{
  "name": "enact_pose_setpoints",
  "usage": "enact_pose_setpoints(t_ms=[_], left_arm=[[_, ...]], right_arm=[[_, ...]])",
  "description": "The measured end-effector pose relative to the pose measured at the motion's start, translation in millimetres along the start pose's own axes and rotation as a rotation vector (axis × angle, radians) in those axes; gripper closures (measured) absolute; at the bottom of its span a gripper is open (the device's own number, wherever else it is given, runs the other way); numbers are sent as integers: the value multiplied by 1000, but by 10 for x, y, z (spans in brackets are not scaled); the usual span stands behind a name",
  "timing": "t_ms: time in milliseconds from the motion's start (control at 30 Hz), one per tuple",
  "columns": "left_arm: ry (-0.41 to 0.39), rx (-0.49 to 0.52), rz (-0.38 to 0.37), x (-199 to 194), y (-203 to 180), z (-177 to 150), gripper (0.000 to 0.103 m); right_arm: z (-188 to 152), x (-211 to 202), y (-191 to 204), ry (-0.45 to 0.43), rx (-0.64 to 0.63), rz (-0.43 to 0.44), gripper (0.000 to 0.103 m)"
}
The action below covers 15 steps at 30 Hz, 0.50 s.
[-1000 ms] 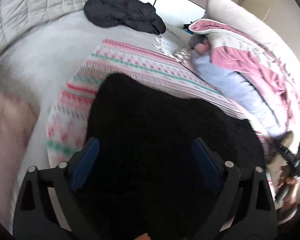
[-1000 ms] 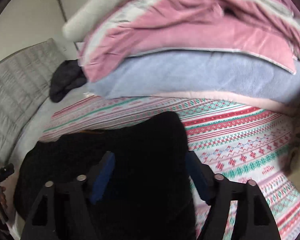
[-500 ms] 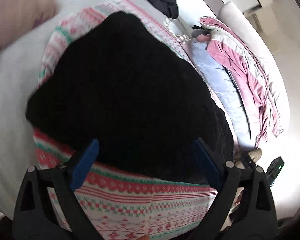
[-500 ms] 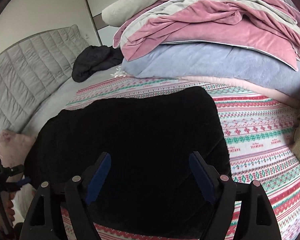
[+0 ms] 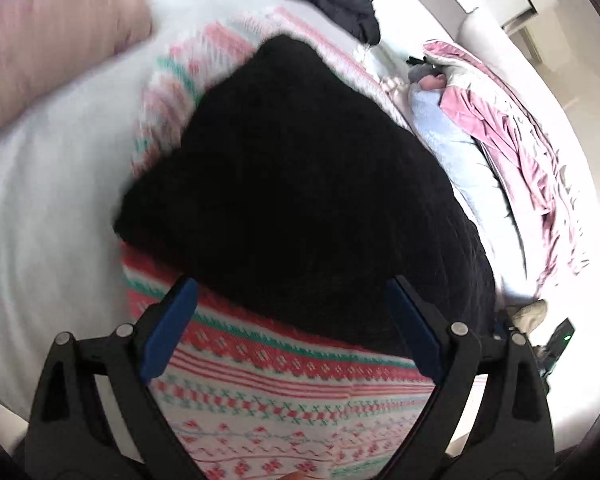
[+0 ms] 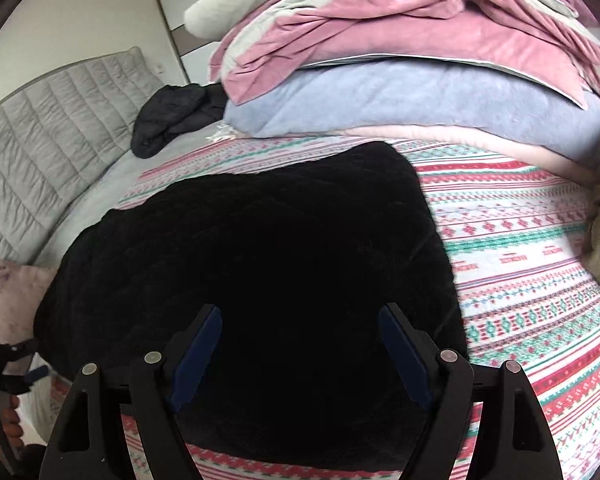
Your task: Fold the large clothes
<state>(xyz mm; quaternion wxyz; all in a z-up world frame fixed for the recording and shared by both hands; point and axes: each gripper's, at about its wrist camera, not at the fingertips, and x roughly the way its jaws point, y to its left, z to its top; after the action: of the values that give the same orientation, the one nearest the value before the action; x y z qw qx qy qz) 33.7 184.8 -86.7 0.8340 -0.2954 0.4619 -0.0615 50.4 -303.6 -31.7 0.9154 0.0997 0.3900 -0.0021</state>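
Patterned blanket (image 6: 532, 248) lies bare to the right of the black garment (image 6: 260, 260); stacked bedding (image 6: 420, 92) blocks the far side.

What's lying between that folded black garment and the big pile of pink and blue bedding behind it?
Only a bare strip of the patterned blanket; nothing else sits between the black garment and the bedding pile. The right claw's view shows it best.

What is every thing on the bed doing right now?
Black garment: folded, flat on the patterned blanket.
Patterned blanket: spread out.
Dark clothes: crumpled heap.
Pink and blue bedding: stacked.
Left hand-held gripper: open, empty.
Right hand-held gripper: open, empty.
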Motion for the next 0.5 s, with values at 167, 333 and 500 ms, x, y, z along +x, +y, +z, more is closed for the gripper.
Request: enact_pose_setpoints(t_ms=[167,333,500], left_arm=[[6,80,50,47,-60,114,9],[6,144,109,107,-117,206,9],[25,179,128,123,-123,319,9]], right_arm=[[45,-78,40,-14,-11,-45,21],[45,-120,148,-18,-90,-121,21],[68,-128,166,-3,-115,-117,21]])
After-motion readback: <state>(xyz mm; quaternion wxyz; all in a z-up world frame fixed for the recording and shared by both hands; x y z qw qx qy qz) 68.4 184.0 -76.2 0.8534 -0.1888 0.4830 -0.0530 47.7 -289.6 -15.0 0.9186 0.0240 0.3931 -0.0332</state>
